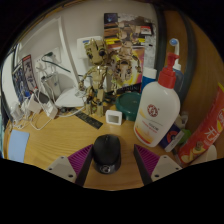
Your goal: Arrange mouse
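Note:
A black computer mouse (107, 152) lies on the wooden table (55, 140), its rear end with a small logo towards me. My gripper (112, 150) is open, low over the table. The mouse stands between the two fingers, whose purple pads (72, 161) flank it. The left finger is close to the mouse's side and a narrow gap shows at the right finger. The mouse rests on the table on its own.
A white bottle with a red pump top (156, 105) stands just beyond the right finger. A red snack bag (205, 125) lies further right. Beyond the mouse are a small white cube (114, 117), a teal box (128, 103) and a wooden figure (97, 75). Cables (40, 105) lie at the far left.

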### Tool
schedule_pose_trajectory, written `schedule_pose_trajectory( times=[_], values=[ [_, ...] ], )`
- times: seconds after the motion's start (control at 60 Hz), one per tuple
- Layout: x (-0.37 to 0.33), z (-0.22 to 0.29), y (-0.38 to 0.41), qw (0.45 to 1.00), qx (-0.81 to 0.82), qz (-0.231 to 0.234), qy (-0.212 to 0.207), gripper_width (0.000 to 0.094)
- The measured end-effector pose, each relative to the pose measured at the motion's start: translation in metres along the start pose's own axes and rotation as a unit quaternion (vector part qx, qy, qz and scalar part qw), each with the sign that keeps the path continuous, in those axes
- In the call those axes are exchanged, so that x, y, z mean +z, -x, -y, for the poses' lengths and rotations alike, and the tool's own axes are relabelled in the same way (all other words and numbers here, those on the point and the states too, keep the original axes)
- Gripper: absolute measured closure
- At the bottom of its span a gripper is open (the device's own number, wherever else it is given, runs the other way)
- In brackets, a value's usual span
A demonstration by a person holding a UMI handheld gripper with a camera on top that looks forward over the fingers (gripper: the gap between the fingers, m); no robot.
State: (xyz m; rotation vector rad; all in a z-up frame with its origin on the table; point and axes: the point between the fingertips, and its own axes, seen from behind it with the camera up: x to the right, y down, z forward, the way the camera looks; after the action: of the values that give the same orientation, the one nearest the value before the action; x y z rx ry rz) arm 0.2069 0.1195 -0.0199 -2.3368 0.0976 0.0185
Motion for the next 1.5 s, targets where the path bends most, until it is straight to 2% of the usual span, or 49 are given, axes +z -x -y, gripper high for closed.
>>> schedule_pose_trajectory(
  times=[0.1, 0.233, 0.25, 0.4, 0.433, 0.533, 0.683, 0.85, 0.917, 1.05, 1.167, 1.3, 1.5],
  values=[
    [0.004, 0.004, -0.001, 1.000, -0.005, 0.003, -0.005, 0.0166],
    [0.009, 0.009, 0.007, 1.000, -0.013, 0.012, -0.015, 0.0307],
    [0.009, 0.009, 0.008, 1.000, -0.015, 0.012, -0.017, 0.0425],
    [0.009, 0.011, 0.011, 1.000, -0.010, 0.006, -0.029, 0.0493],
    [0.009, 0.011, 0.012, 0.999, -0.006, 0.007, -0.032, 0.0553],
    [0.010, 0.011, 0.013, 1.000, 0.000, 0.001, -0.027, 0.0652],
    [-0.003, 0.022, 0.022, 1.000, -0.002, -0.013, -0.013, 0.0652],
    [-0.081, 0.117, 0.069, 0.995, 0.027, -0.024, -0.092, 0.0653],
    [-0.114, 0.155, 0.106, 0.991, 0.032, -0.012, -0.127, 0.0650],
    [-0.147, 0.177, 0.203, 0.989, 0.031, 0.023, -0.146, 0.0651],
    [-0.136, 0.145, 0.293, 0.991, 0.017, 0.052, -0.123, 0.0653],
    [-0.103, 0.085, 0.387, 0.994, -0.005, 0.074, -0.083, 0.0653],
    [-0.065, -0.003, 0.454, 0.996, -0.028, 0.080, -0.020, 0.0653]
  ],
)
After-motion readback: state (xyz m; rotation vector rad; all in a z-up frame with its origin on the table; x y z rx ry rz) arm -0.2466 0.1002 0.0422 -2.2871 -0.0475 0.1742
